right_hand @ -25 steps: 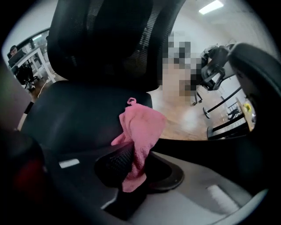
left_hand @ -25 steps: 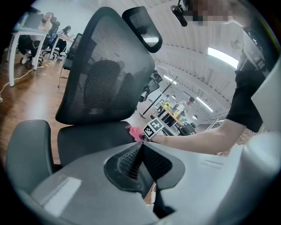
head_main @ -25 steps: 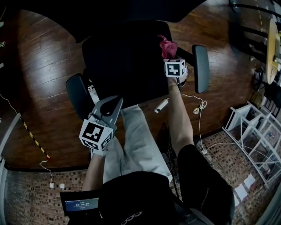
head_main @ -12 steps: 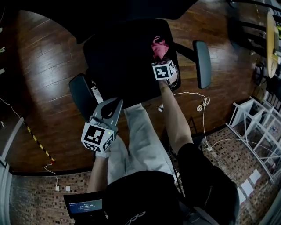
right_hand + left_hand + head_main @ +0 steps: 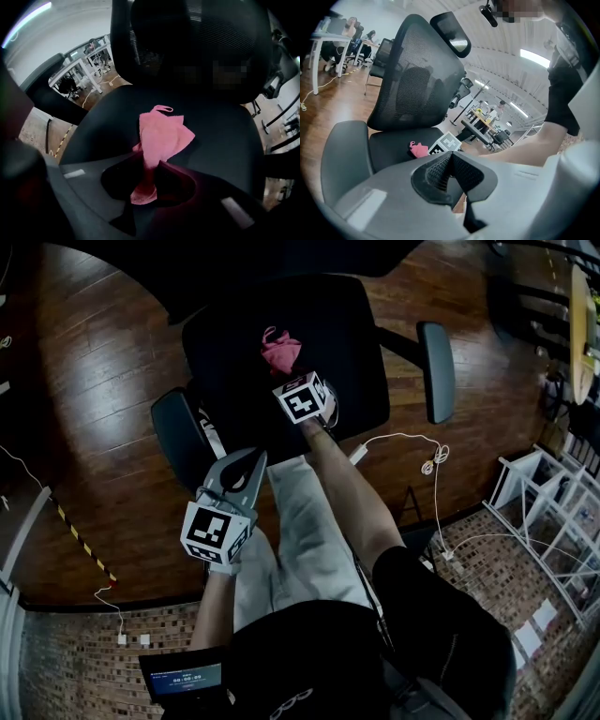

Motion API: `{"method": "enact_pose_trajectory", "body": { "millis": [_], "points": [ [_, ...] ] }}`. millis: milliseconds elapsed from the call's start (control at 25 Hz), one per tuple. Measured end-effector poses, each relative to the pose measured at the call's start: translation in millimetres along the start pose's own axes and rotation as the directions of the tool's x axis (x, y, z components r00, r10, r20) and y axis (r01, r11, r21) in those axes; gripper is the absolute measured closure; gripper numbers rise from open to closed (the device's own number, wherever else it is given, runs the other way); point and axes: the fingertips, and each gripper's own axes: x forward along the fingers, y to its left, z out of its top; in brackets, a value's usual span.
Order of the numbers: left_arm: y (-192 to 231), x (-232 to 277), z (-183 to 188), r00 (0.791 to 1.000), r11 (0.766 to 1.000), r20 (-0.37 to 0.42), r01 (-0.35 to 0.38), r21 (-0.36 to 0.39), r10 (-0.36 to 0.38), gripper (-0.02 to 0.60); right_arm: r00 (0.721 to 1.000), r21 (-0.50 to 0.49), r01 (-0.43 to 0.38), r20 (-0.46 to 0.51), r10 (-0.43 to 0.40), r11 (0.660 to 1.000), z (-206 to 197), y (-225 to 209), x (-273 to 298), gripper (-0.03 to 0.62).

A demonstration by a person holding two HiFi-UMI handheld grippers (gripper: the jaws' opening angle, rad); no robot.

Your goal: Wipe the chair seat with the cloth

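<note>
A black office chair seat (image 5: 234, 343) (image 5: 225, 122) fills the upper middle of the head view. A pink cloth (image 5: 280, 350) (image 5: 161, 133) (image 5: 418, 149) lies spread on the seat, one end pinched in my right gripper (image 5: 292, 379) (image 5: 146, 176), which is shut on it over the seat's middle. My left gripper (image 5: 242, 468) (image 5: 451, 164) hangs shut and holding nothing, off the seat's front edge, beside the left armrest (image 5: 176, 432).
The mesh backrest (image 5: 410, 89) rises behind the seat. The right armrest (image 5: 437, 367) sticks out to the side. A white cable (image 5: 412, 448) trails over the wooden floor (image 5: 84, 381). A white rack (image 5: 553, 512) stands at the right. The person's legs are below the seat.
My right gripper has dragged the pink cloth leftward across the seat, from near the right armrest to the seat's middle. The left gripper has stayed about where it was.
</note>
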Motion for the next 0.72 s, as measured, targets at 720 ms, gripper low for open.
{"method": "enact_pose_trajectory", "body": {
  "millis": [720],
  "points": [
    [0.4, -20.4, -42.8, 0.997, 0.999, -0.052, -0.052, -0.015, 0.051, 0.589, 0.779, 0.010, -0.620, 0.119, 0.615, 0.784, 64.1, 208.8, -8.1, 0.526]
  ]
}}
